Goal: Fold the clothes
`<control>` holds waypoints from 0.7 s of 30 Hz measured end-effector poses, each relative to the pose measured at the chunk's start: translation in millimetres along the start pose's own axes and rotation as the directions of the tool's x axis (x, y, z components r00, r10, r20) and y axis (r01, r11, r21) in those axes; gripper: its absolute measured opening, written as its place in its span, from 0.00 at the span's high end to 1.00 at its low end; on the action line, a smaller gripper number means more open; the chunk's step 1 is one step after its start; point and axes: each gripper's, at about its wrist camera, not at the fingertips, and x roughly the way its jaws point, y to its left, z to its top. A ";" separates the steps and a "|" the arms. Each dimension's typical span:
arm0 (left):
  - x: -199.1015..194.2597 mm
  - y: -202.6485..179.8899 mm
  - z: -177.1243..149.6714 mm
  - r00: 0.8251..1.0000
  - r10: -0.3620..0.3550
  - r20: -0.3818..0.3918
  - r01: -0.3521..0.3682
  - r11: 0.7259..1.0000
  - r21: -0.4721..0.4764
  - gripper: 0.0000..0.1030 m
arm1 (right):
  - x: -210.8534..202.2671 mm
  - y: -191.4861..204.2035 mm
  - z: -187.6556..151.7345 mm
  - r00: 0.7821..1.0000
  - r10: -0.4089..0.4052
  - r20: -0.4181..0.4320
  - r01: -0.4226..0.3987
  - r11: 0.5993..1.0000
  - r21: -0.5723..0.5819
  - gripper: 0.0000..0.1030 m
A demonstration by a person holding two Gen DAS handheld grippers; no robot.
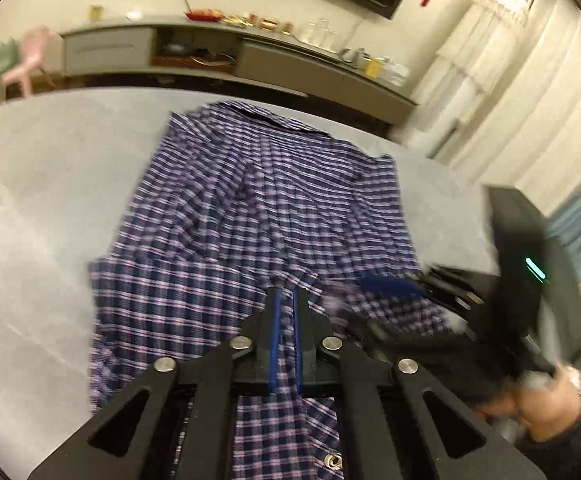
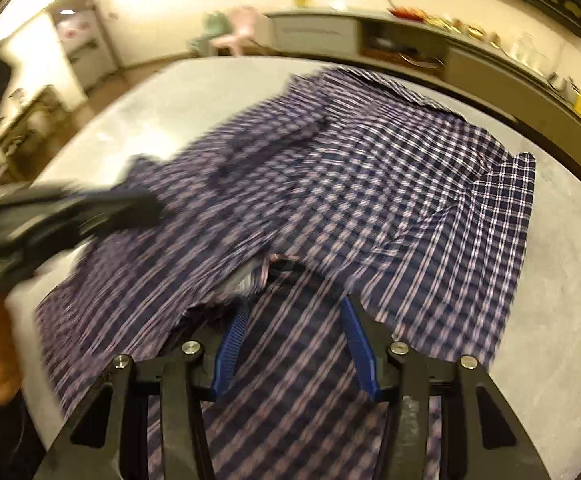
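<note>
A navy, white and pink plaid shirt [image 1: 258, 200] lies spread on a grey table [image 1: 42, 200], collar at the far end. My left gripper [image 1: 286, 292] is shut on a fold of the shirt's near part, cloth pinched between the blue pads. In the right wrist view the shirt [image 2: 390, 184] fills the middle. My right gripper [image 2: 294, 304] is open, its blue fingers standing apart over the shirt's near cloth. The right gripper also shows blurred in the left wrist view [image 1: 386, 284], and the left gripper shows blurred in the right wrist view [image 2: 146, 204].
A long low cabinet [image 1: 250, 60] with small items runs behind the table. Pale curtains [image 1: 530, 100] hang at the right. A pink chair [image 1: 30, 60] stands at the far left. The grey table [image 2: 562, 280] is bare around the shirt.
</note>
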 end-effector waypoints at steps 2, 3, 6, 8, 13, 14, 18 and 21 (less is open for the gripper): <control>2.8 -4.9 -6.5 0.995 -0.088 -0.053 0.088 0.996 0.002 0.93 | -2.3 -12.3 6.0 0.999 0.032 0.020 -0.033 0.997 0.066 0.49; 5.6 -6.8 -8.5 0.994 -0.087 -0.066 0.088 0.996 0.012 0.90 | -10.1 -20.0 4.7 0.997 0.063 0.041 -0.067 0.992 0.109 0.49; 9.1 -11.9 -12.5 0.994 -0.057 -0.092 0.061 0.997 0.046 0.87 | -46.8 -41.6 -12.0 0.991 0.083 0.110 -0.105 0.972 0.211 0.49; 9.9 -16.1 -16.1 0.994 -0.037 -0.103 0.045 0.996 0.079 0.87 | -64.0 -46.3 -32.4 0.990 0.066 0.128 -0.095 0.968 0.234 0.49; 37.7 -19.8 -37.9 0.982 0.110 -0.155 -0.084 0.983 0.163 0.86 | -44.9 -36.4 -81.7 0.999 0.019 0.050 -0.027 0.984 0.174 0.50; 36.5 -20.0 -37.4 0.981 0.117 -0.155 -0.091 0.982 0.165 0.85 | -46.3 -34.0 -85.1 0.999 -0.022 0.043 0.015 0.989 0.148 0.50; 13.4 -10.0 -33.5 0.993 0.063 -0.096 -0.052 0.993 0.105 0.81 | -91.9 -32.4 -97.2 0.985 -0.080 0.156 0.047 0.979 0.200 0.50; 8.5 11.7 -30.0 0.993 0.058 -0.099 -0.057 0.998 0.019 0.81 | -87.5 -25.2 -108.5 0.993 -0.090 0.082 0.076 0.985 0.157 0.50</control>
